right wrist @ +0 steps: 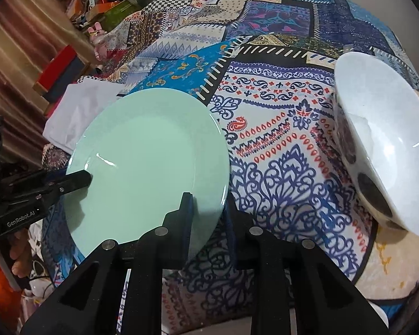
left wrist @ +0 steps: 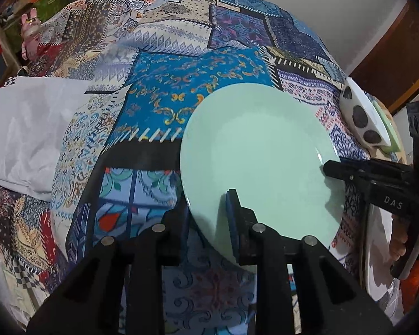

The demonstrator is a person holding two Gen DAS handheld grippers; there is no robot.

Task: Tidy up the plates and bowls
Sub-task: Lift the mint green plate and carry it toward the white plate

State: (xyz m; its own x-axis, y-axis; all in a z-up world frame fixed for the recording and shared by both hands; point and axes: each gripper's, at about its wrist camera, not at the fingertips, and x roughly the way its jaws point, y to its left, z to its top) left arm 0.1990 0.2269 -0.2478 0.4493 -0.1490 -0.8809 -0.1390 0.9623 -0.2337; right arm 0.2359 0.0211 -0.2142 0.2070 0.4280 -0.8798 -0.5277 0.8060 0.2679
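Green plate (left wrist: 259, 156) lies on the patterned bedspread (left wrist: 159, 89). Left tongs (left wrist: 209, 209) and right tongs (right wrist: 209, 209) both stand spread, straddling opposite rim edges. Spotted bowl (right wrist: 377, 145) rests apart.

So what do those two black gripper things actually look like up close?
Both are matte black plastic. The left gripper has angular ribbed fingers with round silver pins and dark blue pads; its side reads "GenRobot.AI". The right gripper matches, lettered "DAS". A bare hand holds its handle.
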